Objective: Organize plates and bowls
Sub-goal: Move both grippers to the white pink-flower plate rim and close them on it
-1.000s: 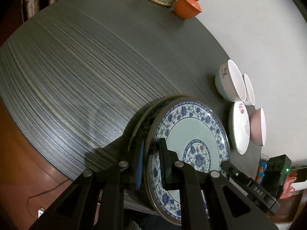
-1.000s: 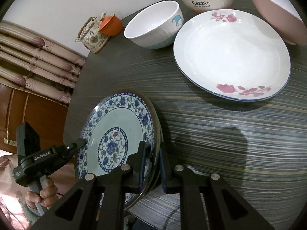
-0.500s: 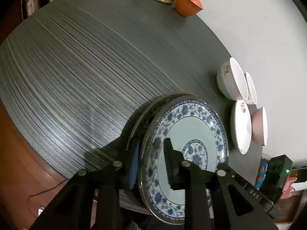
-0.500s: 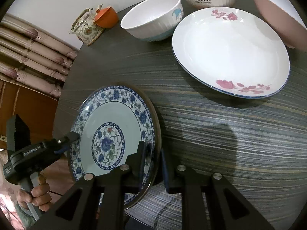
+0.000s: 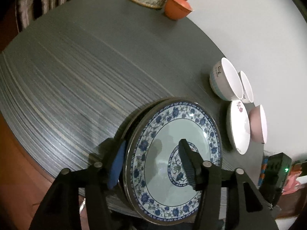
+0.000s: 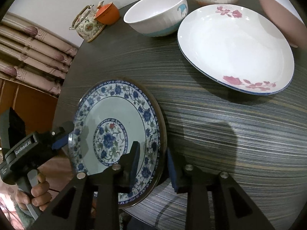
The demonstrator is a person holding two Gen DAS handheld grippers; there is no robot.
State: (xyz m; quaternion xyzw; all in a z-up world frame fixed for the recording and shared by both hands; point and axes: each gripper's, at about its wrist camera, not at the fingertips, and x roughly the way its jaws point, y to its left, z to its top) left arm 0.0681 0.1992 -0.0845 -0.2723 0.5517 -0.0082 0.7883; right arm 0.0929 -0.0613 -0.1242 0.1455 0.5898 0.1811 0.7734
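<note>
A round, dark, streak-grained table point(image 6: 230, 130) bears two plates: glossy blue-floral plate point(image 6: 115, 134) at its near edge, white rose plate point(image 6: 234, 46) beyond. Three smooth bowls point(image 6: 157, 15) behind. Left gripper point(image 5: 151, 164) and right gripper point(image 6: 151, 159) straddle the floral rim, jaws opening, pads clear.

My black plastic fingers point(image 6: 132, 159) look dull, with soft blue pads. The round blue-flowered china plate point(image 6: 115, 134) is smooth and shiny. The dark grey round wooden table point(image 5: 80, 72) has streaky lines. At two o'clock, the white rose-painted china plate point(image 6: 234, 46) gleams.
</note>
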